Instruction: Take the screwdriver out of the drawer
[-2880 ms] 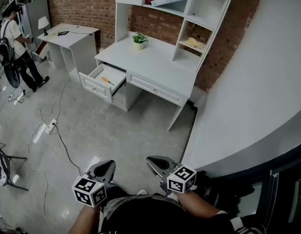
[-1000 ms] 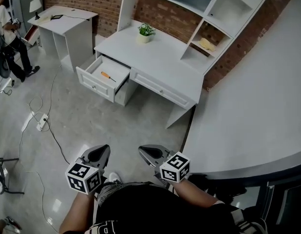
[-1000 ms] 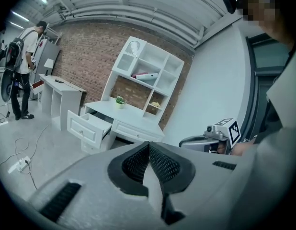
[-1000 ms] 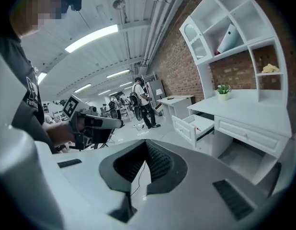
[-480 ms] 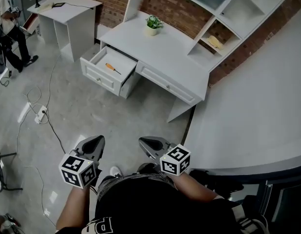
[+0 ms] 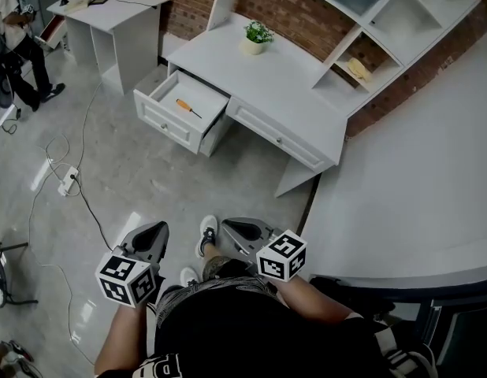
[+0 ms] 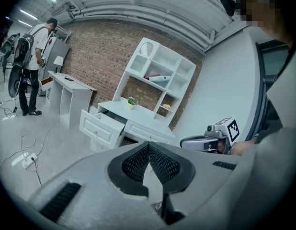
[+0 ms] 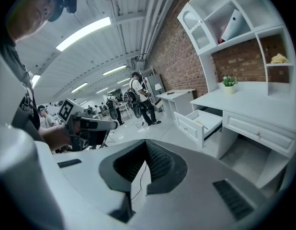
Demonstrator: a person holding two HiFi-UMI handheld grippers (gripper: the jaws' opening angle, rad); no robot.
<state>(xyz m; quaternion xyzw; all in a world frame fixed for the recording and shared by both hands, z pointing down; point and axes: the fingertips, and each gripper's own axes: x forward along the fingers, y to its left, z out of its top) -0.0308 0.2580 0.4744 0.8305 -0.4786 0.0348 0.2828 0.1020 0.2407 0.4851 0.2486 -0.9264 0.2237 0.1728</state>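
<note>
As left gripper and right gripper hang shut, empty, screwdriver lies in desk drawer near plant.

Black shirt with white lettering, pale sneakers. Grey left gripper and right gripper, each with a black-and-white marker cube.

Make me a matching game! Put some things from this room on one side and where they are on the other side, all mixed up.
Things:
1. screwdriver
2. potted plant
3. power strip

Places:
A. on the floor
B. in the open drawer
C. on the desk top

Pairs: 1-B, 2-C, 3-A
</note>
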